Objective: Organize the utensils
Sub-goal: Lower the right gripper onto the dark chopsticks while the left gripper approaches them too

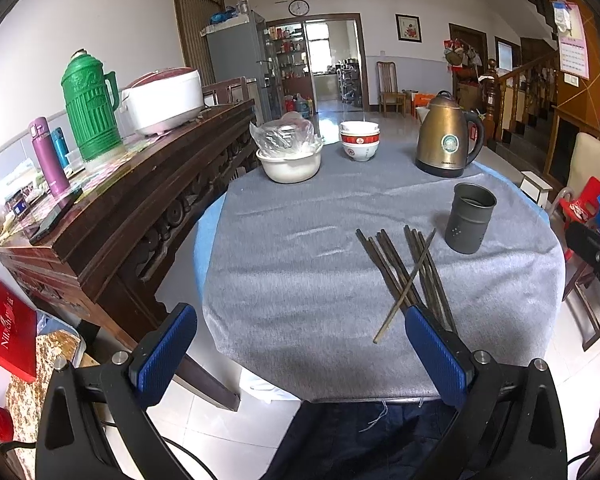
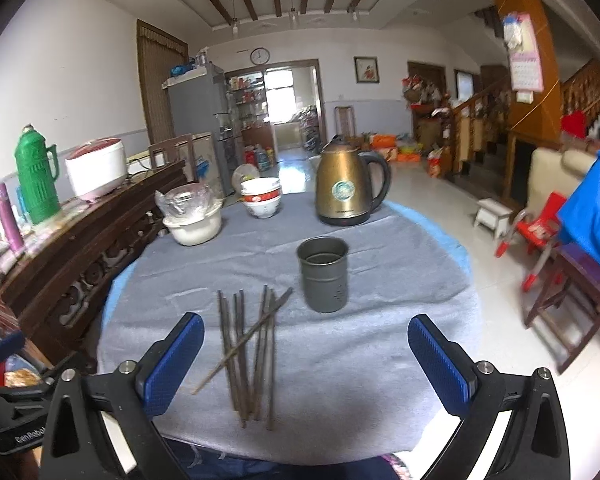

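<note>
Chopsticks [image 2: 252, 356] between spread right hand-held gripper [image 2: 306, 354] fingers, untouched

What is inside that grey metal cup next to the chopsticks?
The grey metal cup shows only bare inner wall near its rim; no utensil sticks out. Its bottom is hidden by the wall. All the chopsticks lie on the cloth beside it.
</note>
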Demonstrator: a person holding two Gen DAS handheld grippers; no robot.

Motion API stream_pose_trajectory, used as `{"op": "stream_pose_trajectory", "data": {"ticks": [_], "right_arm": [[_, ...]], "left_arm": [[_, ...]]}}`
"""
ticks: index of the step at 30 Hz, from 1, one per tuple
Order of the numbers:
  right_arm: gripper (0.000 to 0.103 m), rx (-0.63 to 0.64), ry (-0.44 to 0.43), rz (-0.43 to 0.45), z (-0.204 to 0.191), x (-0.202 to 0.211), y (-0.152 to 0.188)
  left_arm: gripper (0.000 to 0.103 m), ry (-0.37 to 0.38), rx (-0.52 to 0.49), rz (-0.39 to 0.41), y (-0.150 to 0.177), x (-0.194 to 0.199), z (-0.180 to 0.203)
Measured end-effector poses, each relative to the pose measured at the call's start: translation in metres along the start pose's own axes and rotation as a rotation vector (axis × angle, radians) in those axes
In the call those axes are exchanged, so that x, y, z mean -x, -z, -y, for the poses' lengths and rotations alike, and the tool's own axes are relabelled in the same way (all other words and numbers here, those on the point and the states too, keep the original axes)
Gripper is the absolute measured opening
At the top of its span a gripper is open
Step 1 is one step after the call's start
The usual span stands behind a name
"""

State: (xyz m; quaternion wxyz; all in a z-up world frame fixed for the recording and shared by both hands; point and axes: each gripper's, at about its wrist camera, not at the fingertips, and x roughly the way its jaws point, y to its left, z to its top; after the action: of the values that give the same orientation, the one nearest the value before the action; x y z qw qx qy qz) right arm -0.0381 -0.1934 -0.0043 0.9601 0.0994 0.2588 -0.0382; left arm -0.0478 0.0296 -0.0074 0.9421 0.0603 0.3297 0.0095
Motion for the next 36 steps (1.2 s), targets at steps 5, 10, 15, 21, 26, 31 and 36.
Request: {"op": "stream_pose_trajectory", "data": {"ticks": [5, 10, 15, 21, 26, 31, 36], "right_arm": [[0.103, -0.043, -0.082, -0.042, 0.004, -0.026, -0.01], [0.103, -0.087, -0.163, -0.144, 0.006, -0.071, -0.014], [0.084, -0.123, -0.225, -0.257, 0.001, -0.124, -0.01], [0.053, -0.211, -0.257, -0.389, 0.005, -0.187, 0.001], [0.04, -0.235, -0.224, -0.441, 0.002, -0.227, 0.004], [0.04, -0.231, -0.152, -0.471, -0.004, -0.26, 0.004], [0.04, -0.237, -0.079, -0.499, -0.003, -0.286, 0.006]], "left_arm": [[0.103, 0.022, 0.02, -0.034, -0.006, -0.02, -0.008], [0.103, 0.061, 0.018, -0.076, -0.015, -0.048, -0.011], [0.101, 0.117, -0.005, -0.158, -0.022, -0.092, -0.006], [0.082, 0.158, 0.007, -0.253, -0.028, -0.14, -0.002], [0.063, 0.207, 0.034, -0.325, -0.035, -0.176, 0.002], [0.054, 0.266, 0.07, -0.386, -0.045, -0.21, 0.004], [0.05, 0.327, 0.122, -0.478, -0.048, -0.248, 0.007]]}}
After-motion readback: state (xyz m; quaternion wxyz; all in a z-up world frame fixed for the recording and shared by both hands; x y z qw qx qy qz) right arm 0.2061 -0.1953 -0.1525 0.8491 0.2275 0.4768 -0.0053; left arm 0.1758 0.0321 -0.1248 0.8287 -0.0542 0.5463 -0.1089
